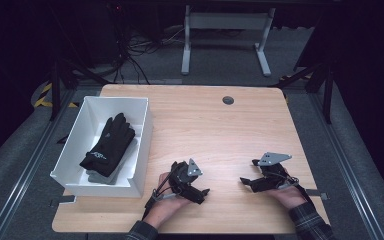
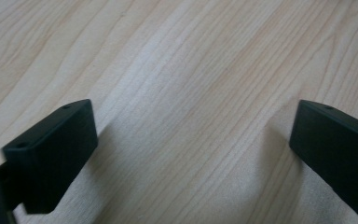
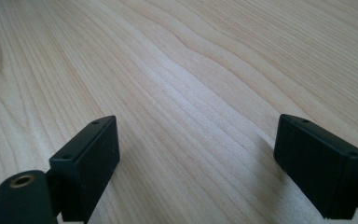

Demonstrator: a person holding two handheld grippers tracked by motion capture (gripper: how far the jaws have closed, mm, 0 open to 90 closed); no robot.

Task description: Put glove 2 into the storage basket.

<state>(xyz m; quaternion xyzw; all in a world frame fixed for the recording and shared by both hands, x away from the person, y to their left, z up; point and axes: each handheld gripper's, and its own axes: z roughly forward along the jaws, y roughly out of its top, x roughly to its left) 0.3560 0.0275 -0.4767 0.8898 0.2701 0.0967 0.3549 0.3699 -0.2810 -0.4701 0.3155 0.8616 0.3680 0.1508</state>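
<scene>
The desk [image 1: 220, 130] is pale, matt wood with fine grain; the bin [image 1: 142, 125] smooth white plastic; the gloves [image 1: 107, 145] black cloth.

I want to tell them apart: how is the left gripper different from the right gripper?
The left gripper lies beside the white bin; the right gripper lies farther from it. The left gripper's grey plate looks smaller, the right gripper's wider. Both are black, held low over the wooden table, with jaws wide open and nothing between them.

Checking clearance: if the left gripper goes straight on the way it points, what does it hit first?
The left gripper, jaws open and empty, tilts down at the table; bare wood comes first, probably. The bin sits off to its side.
</scene>
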